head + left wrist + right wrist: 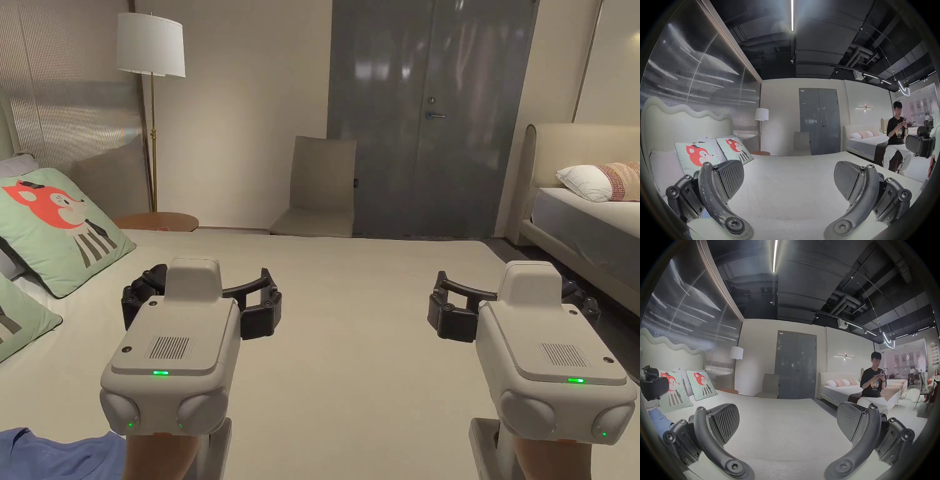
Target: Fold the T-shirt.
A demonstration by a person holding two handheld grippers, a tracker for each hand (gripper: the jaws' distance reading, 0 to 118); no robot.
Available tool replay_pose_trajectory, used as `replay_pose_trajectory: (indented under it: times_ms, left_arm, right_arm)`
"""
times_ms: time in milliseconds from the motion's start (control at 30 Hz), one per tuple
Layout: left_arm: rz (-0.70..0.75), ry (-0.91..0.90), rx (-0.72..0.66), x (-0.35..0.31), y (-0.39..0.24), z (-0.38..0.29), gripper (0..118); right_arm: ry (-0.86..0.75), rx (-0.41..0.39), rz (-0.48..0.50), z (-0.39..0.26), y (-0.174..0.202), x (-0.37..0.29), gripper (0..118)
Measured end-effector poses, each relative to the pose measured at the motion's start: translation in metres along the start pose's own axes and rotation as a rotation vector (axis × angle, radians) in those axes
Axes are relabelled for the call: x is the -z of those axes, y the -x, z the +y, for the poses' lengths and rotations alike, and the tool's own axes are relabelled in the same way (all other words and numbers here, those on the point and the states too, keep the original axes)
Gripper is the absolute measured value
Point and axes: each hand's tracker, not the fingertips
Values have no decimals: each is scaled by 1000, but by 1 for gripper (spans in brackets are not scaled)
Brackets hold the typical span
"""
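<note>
Holding both tools level above the bed [375, 300], I have each one released, jaws spread wide with nothing between them. My left tool [203, 297] hangs over the left part of the mattress and my right tool [512, 309] over the right part, well apart from each other; each gripper view shows its ribbed pads [733, 177] facing across bare sheet.

What the coming move turns on, as I judge it: the T-shirt [59, 453] lies near and to the left of my left tool, at the near-left corner of the head view, so the left tool is much the nearer of the 2. The right gripper view catches the same blue cloth low on its left, below the fox cushions [702, 384].

It looks bunched and rumpled, soft blue, not spread flat. I cannot tell its long axis, since so little of it shows. Folding has not begun; I would expect to bring it out onto the open sheet first.
</note>
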Motion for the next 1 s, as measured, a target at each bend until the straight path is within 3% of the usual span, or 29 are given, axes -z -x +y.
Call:
replay_pose_trajectory:
  times_ms: [167, 200, 267, 300, 333, 400, 467, 567, 833, 1000]
  left_arm:
    - [0, 2, 4, -1, -2, 1, 108]
    - [-2, 3, 6, -2, -3, 1, 98]
    - [-11, -8, 11, -4, -4, 1, 62]
    - [-4, -10, 17, -4, -5, 1, 37]
    - [9, -7, 25, -4, -7, 2, 19]
    - [19, -2, 21, -3, -7, 3, 4]
    - [2, -1, -9, -5, -4, 4, 3]
    - [-13, -1, -7, -6, -5, 5, 0]
    - [-22, 5, -9, -6, -12, 4, 0]
    - [17, 10, -5, -11, 6, 6, 0]
  right_arm:
    - [0, -5, -2, 1, -1, -1, 118]
    - [1, -8, 0, 1, -1, -2, 113]
    - [-12, -11, -1, 1, 0, -4, 85]
    - [-14, -17, -3, 2, 0, -5, 56]
    - [-11, -22, -5, 2, 1, -5, 34]
    - [6, -20, -13, 2, 0, -3, 1]
    - [8, -21, -52, 1, -1, -3, 1]
    - [8, 6, -10, -1, -9, -4, 0]
    - [7, -11, -15, 2, -8, -7, 0]
    - [9, -13, 35, 3, 9, -2, 0]
